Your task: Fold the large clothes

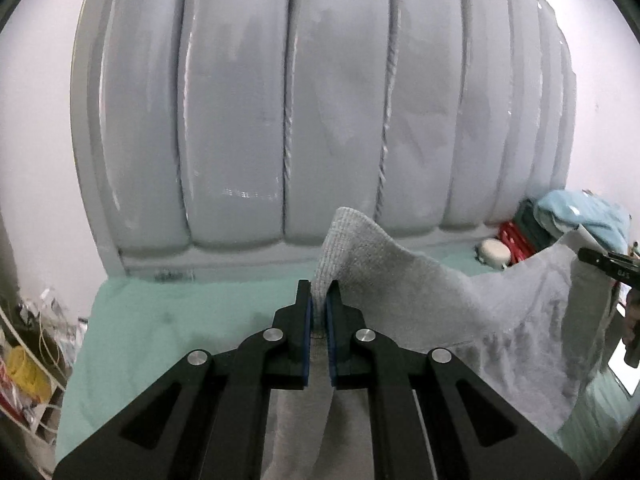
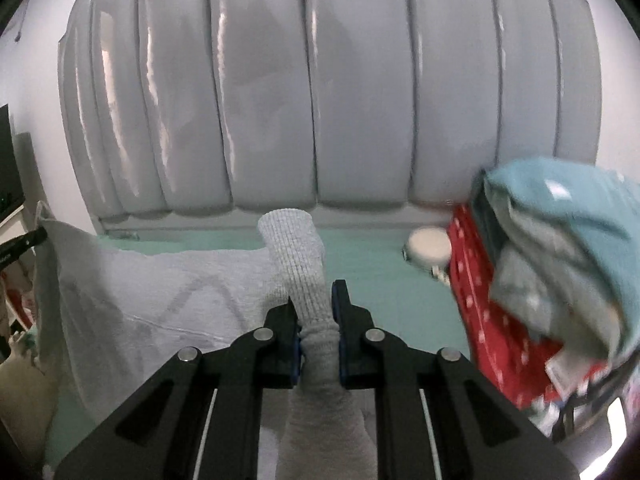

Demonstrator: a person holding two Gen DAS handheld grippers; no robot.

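Holding the grey sweater (image 1: 460,304) stretched above the green bed (image 1: 160,320), left gripper (image 1: 318,300) and right gripper (image 2: 314,304) fingers each clamping a ribbed cuff, probably keeping the garment taut and flat for laying down.

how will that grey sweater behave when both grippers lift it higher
Probably floppy: the grey sweater sags between the left gripper and right gripper. Likely fairly heavy, being thick knit. Its ribbed cuff should resist slipping.
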